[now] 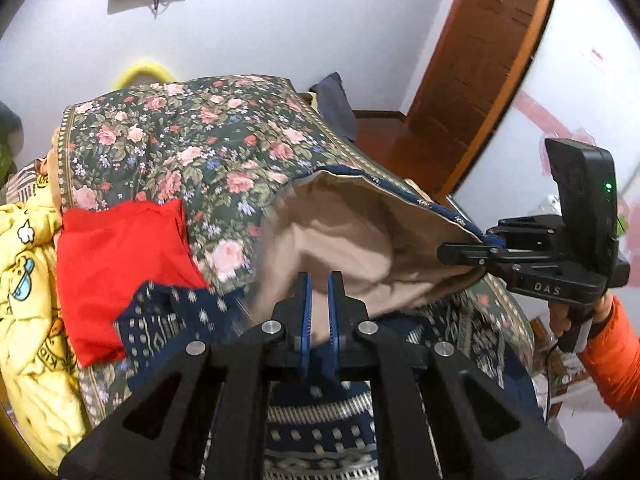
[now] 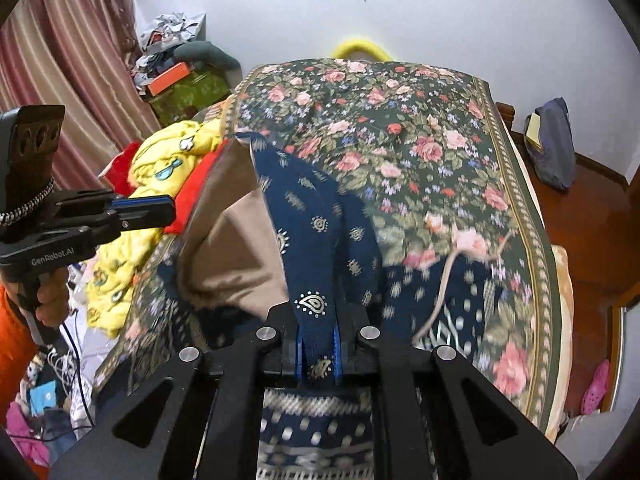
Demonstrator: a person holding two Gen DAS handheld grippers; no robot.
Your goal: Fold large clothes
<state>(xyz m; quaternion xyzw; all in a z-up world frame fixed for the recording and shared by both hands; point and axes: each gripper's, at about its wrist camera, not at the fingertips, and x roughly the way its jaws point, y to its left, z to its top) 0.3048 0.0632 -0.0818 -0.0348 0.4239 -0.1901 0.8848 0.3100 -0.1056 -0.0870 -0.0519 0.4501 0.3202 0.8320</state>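
On the far left of my left wrist view a yellow cartoon-print quilt [image 1: 28, 280] is bunched at the edge of the bed, and a red cloth [image 1: 116, 264] lies just beside it on the floral bedspread [image 1: 180, 144]. Right of the red cloth comes the garment I am handling, a navy patterned garment [image 1: 320, 432] with a beige lining [image 1: 340, 232]. It is lifted off the bedspread, its upper hem stretched roughly crosswise between my two tools, so its long axis runs left to right across the bed. The lining faces the left camera and billows open like a pouch.

My left tool [image 1: 319, 304] is clenched on the fabric, which runs between its blue pads [image 1: 306, 304]. Further right, my right tool [image 1: 480, 254] is clamped on the hem's other corner, held by a hand [image 1: 560, 320] in an orange sleeve [image 1: 616, 356].

In the right wrist view the left tool [image 2: 168, 206] sits at the left edge, above the yellow quilt. Right of it the beige lining turns up, then a navy band with paisley marks runs from the far fold straight down into my right tool [image 2: 318, 356], which grips it tight. The rest of the garment hangs blurred below. The floral bedspread fills the right side, with a wooden floor [image 2: 592, 216] beyond.
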